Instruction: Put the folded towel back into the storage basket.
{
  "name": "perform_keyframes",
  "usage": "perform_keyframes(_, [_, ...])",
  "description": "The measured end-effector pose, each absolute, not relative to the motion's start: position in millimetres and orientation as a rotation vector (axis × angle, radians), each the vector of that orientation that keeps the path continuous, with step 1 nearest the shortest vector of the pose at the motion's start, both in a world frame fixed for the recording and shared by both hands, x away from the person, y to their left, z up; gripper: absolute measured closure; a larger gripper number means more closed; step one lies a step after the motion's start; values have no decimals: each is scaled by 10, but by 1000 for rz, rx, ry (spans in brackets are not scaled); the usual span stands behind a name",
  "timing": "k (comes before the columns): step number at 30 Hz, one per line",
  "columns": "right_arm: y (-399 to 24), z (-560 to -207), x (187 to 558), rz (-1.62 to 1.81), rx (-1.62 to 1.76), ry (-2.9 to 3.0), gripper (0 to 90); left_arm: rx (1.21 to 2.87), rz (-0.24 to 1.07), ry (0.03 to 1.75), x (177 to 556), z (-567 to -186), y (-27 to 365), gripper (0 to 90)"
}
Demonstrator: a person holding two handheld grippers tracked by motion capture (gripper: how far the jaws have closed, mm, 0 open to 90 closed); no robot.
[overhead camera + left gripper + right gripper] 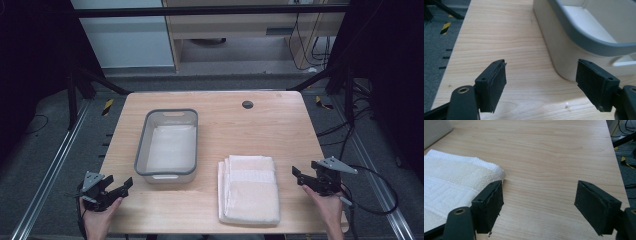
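Nothing started, judging by the layout — folded towel [249, 189] flat on desk [280, 125], beside empty bin [167, 145]. Left tool [121, 186] and right tool [299, 176] both wide open, empty — at near corners.

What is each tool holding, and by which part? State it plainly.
Nothing is held. The left tool and the right tool both stand open over bare table, clear of the towel and tub.

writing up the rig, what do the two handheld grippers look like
Both the left gripper and right gripper are black, each with two flat rectangular jaws lined with dark pads, a grey three-cornered plate on top and a black cable trailing behind. No sleeves show.
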State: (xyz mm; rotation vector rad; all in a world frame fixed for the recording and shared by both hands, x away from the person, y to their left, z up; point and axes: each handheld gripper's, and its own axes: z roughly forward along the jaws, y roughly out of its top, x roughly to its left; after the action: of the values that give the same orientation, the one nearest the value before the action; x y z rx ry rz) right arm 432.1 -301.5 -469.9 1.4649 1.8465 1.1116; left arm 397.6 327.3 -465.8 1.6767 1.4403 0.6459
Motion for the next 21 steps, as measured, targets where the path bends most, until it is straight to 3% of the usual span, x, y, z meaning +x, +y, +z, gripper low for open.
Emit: perform_keyframes(21, [-2813, -4494, 4276, 1186, 1356, 1871, 271, 1660, 638, 1346, 3907, -4507, 3074, 201])
